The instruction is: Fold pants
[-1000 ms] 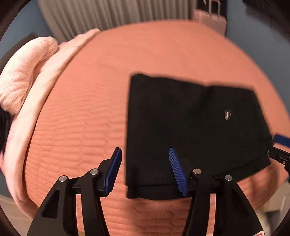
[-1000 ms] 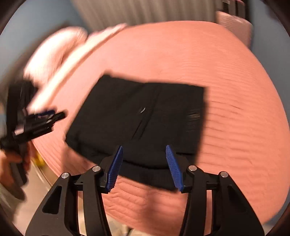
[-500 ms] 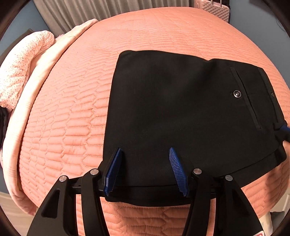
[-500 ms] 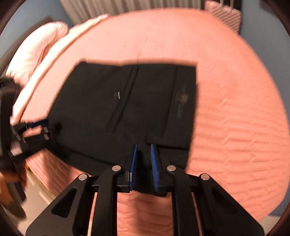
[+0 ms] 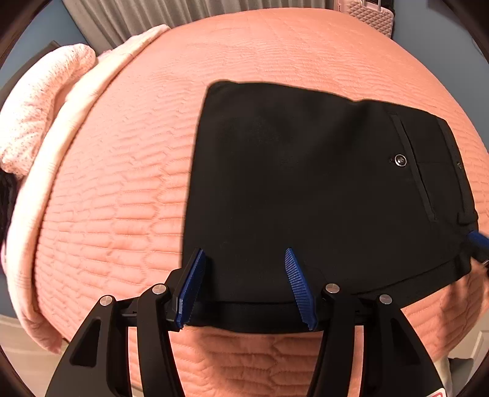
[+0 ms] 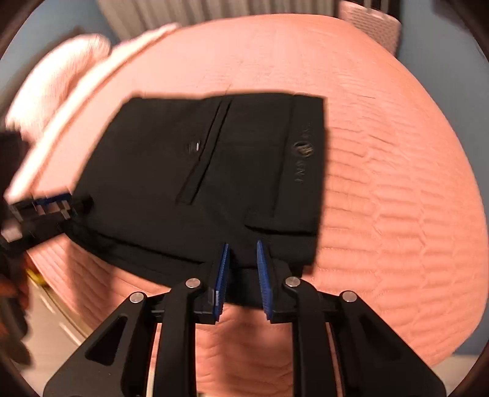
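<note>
Black pants (image 5: pixel 305 183), folded into a compact rectangle, lie flat on a salmon quilted bed cover (image 5: pixel 122 198). My left gripper (image 5: pixel 244 250) hovers open over their near edge, close to the left corner, and the fabric under it is flat. My right gripper (image 6: pixel 243 243) is over the near edge by the waistband corner of the pants (image 6: pixel 214 168). Its jaws are narrow and opening, with flat fabric showing in the gap and no pinch visible. Each view catches the other tool: the right gripper (image 5: pixel 479 241) at the pants' right edge, the left gripper (image 6: pixel 52 204) at their left edge.
A pale pink blanket and a pillow (image 5: pixel 39 100) lie along the bed's left side. A pink suitcase (image 5: pixel 366 15) and a grey curtain (image 5: pixel 152 12) stand behind the bed. The bed's front edge drops to the floor just below both grippers.
The right gripper's jaws went from wide to narrow and it moved over the pants' near right corner. The left gripper shifted from the pants' left corner to over their near edge.
</note>
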